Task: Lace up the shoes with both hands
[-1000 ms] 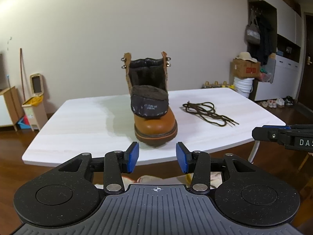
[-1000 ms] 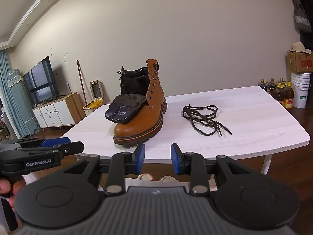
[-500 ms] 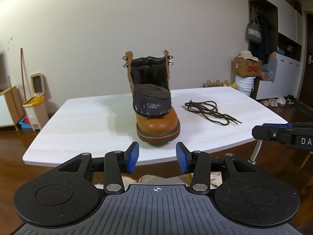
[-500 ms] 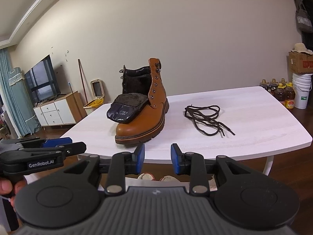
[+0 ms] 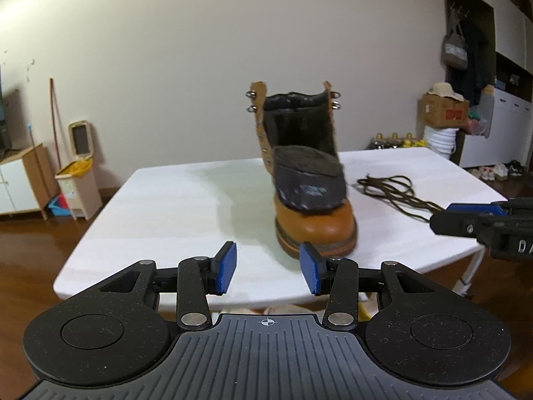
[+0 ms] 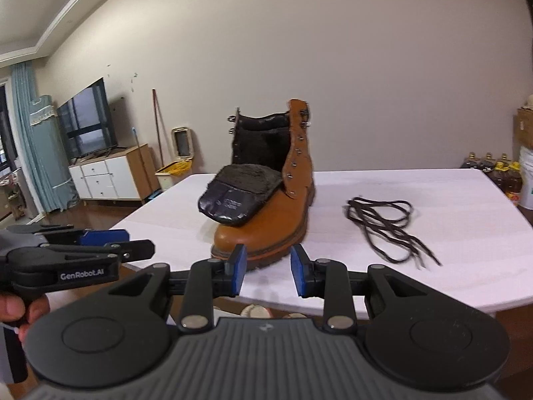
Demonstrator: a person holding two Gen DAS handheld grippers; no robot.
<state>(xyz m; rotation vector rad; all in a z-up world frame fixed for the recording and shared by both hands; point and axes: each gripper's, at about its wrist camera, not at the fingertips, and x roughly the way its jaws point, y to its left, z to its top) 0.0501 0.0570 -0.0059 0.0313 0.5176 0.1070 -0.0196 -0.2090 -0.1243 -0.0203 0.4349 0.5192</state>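
Observation:
A tan leather boot stands upright on the white table, toe toward me, its dark furry tongue folded forward over the toe. It carries no lace. A dark brown lace lies coiled on the table to the boot's right. My left gripper hovers open just short of the near table edge, in front of the toe. In the right wrist view the boot shows its right side, the lace lies further right, and my right gripper is open before the toe.
The right gripper's body enters the left wrist view at the right edge. The left gripper's body, held by a hand, shows at the left of the right wrist view. A bin, a cabinet with a TV and bottles stand around the table.
Both grippers have moved forward toward the table; the boot and lace look larger and closer. Neither gripper has changed its opening, and the boot and lace lie as before.

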